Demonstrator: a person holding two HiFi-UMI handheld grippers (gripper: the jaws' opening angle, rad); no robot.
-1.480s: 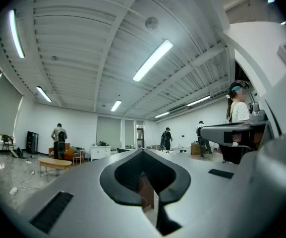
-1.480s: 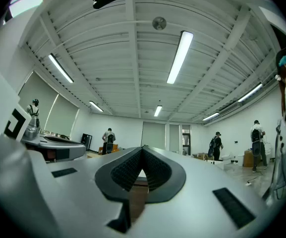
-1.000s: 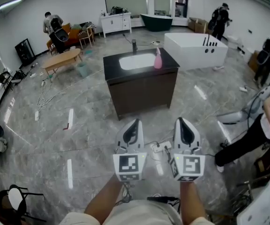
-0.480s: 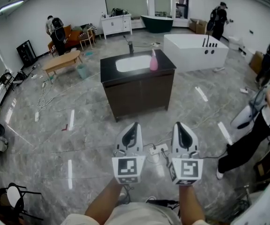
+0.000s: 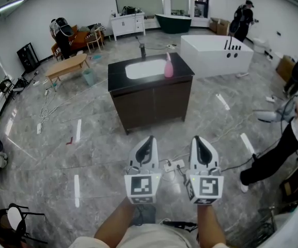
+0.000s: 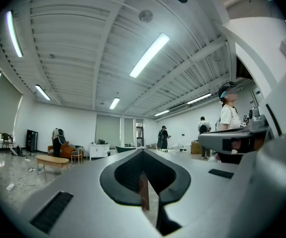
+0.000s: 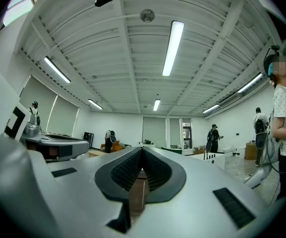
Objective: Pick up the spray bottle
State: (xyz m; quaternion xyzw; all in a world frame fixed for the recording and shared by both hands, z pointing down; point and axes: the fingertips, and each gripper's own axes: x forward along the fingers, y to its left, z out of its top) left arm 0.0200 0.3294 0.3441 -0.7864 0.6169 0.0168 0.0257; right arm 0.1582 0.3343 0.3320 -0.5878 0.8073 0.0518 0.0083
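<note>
Spray bottle (image 5: 168, 66) stands on the vanity (image 5: 154, 105) beside its basin (image 5: 144, 69) — well apart from your left gripper (image 5: 146, 140) and right gripper (image 5: 200, 140), both clenched empty.

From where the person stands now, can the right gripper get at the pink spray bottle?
Probably not yet. The spray bottle stands on the sink cabinet, across the floor from the right gripper, whose jaws are shut. Nothing tall blocks the way; stepping closer should do.

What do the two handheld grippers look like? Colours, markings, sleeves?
Both match: left gripper and right gripper have light grey tapered shells ending in black ribbed pads. Each carries a white cube with black square markers. Forearms bare, no sleeves.
</note>
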